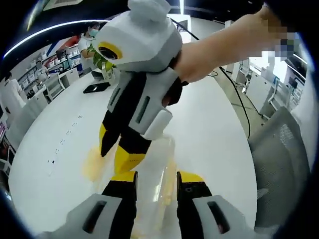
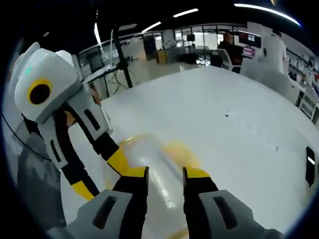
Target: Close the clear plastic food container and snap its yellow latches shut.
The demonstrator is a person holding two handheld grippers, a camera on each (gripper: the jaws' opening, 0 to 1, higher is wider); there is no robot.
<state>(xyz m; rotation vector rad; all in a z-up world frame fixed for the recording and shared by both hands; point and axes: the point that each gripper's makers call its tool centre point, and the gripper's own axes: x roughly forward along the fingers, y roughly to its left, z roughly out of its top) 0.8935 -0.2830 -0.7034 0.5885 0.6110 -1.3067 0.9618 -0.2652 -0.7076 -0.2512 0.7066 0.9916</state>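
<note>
The clear plastic container (image 1: 158,167) lies on the white table, blurred, with a yellow latch (image 1: 92,163) at its left side. My left gripper (image 1: 157,178) has its jaws closed against a clear upright edge of the container. The right gripper (image 1: 115,147) comes down from above, its yellow tips a little apart and touching the container beside my left jaw. In the right gripper view the container (image 2: 154,162) sits just ahead of my right gripper (image 2: 165,173), yellow latches (image 2: 178,149) showing through the plastic, and the left gripper (image 2: 101,174) reaches in from the left.
The white table (image 1: 209,124) is long and rounded. A black device (image 1: 96,87) and a plant lie at its far end, where a person stands. A grey mesh chair (image 1: 281,169) stands at the right edge. Another black object (image 2: 310,167) rests near the table's right side.
</note>
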